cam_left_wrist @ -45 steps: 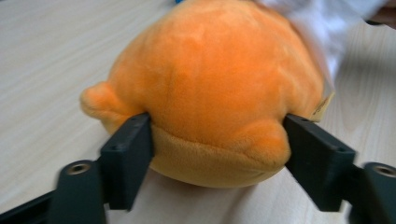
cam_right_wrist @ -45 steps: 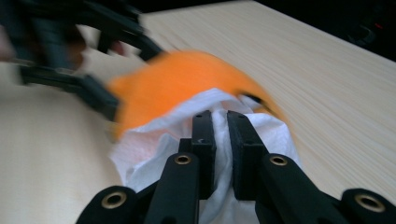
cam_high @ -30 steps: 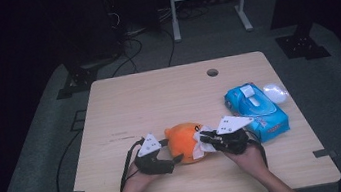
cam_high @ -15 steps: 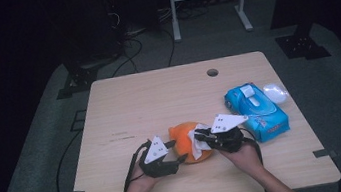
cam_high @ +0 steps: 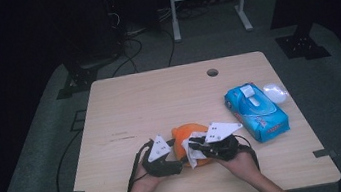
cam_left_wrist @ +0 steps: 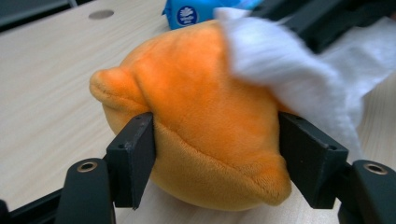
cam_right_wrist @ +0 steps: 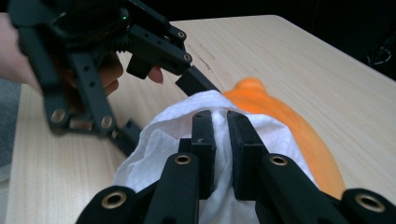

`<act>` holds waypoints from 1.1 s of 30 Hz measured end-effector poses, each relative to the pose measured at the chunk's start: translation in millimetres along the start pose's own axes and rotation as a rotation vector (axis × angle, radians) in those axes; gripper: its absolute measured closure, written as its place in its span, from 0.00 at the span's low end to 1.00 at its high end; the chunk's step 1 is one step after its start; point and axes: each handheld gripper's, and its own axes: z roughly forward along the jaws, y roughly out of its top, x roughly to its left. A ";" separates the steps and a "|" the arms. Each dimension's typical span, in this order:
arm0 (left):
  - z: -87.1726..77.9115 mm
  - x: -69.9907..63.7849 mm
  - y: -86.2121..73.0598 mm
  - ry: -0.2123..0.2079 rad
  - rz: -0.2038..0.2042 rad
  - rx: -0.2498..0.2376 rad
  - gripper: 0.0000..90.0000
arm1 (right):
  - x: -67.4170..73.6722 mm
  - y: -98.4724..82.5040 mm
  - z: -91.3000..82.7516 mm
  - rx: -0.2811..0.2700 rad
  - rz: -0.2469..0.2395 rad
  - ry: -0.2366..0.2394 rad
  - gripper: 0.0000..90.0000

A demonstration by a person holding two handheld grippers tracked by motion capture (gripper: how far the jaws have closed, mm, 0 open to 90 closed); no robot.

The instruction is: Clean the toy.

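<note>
Left jaws: the left gripper (cam_left_wrist: pixel 215 154) clamps the orange plush toy (cam_left_wrist: pixel 201 116) from both sides, pads pressed into the fabric; the jaws have just been opening a little around the toy.
Right jaws: the right gripper (cam_right_wrist: pixel 220 140) is closed on a white wipe (cam_right_wrist: pixel 154 144), pinched between its pads.
Wipe: draped over the toy's upper side, touching it.
Toy: rests on the surface (cam_high: pixel 158 97) near the front edge, between the two grippers.
Farther out: a blue wipes pack (cam_high: pixel 256 111) lies to the right, a small clear lid (cam_high: pixel 275 93) just beside it.
</note>
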 end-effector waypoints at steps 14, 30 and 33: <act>2.2 6.4 -1.3 -0.044 -0.120 -0.027 0.19 | -28.7 -14.2 -18.1 0.001 0.076 -0.031 0.90; -0.5 -16.3 2.0 -0.009 0.077 -0.003 0.36 | -26.6 -7.5 -19.7 -0.023 0.075 -0.038 0.90; 0.2 -8.5 4.8 -0.026 -0.038 -0.036 0.18 | -32.4 -15.8 -23.8 -0.016 0.113 -0.019 0.90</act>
